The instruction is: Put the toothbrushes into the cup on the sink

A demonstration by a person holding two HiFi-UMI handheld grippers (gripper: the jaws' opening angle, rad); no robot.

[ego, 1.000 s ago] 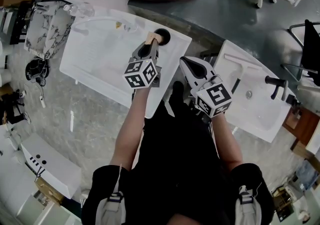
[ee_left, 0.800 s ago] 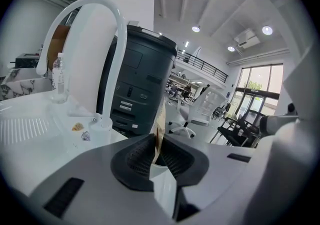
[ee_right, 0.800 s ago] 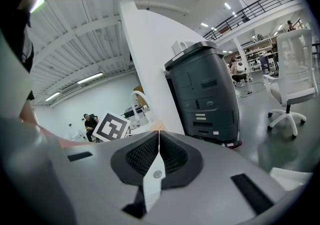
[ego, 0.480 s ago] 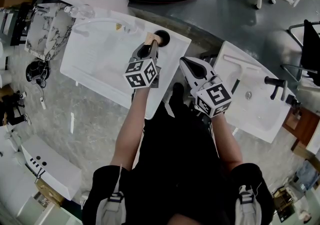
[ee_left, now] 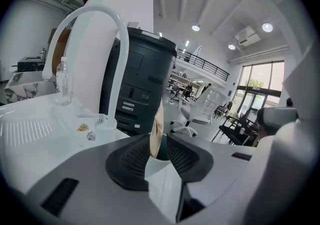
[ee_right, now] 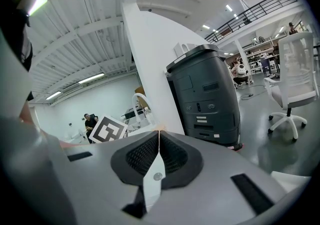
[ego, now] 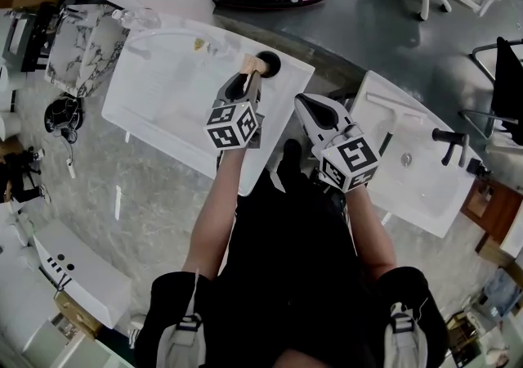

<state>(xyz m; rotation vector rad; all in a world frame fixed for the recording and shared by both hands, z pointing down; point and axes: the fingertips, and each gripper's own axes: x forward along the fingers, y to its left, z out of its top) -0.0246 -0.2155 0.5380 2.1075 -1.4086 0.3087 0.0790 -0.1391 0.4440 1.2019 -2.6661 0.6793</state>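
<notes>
A wooden-handled toothbrush (ego: 248,65) stands upright at the dark cup (ego: 268,62) on the back right corner of the white sink (ego: 163,92). My left gripper (ego: 244,82) reaches over that corner. In the left gripper view its jaws are opening around the toothbrush (ee_left: 158,129): the brush leans on the left pad and a gap shows on its right. My right gripper (ego: 306,102) hangs off the sink's right edge, above the floor. In the right gripper view its pads (ee_right: 150,154) meet with nothing between them.
A white arched faucet (ee_left: 87,24) and a clear plastic bottle (ee_left: 62,80) stand along the sink's back. A tall dark cabinet (ee_left: 142,81) rises behind the sink. A second white sink (ego: 421,174) with a black tap (ego: 451,141) lies to the right.
In the head view both grippers stay where they were, the left one still over the cup with the toothbrush. Only the view itself has shifted a little.
</notes>
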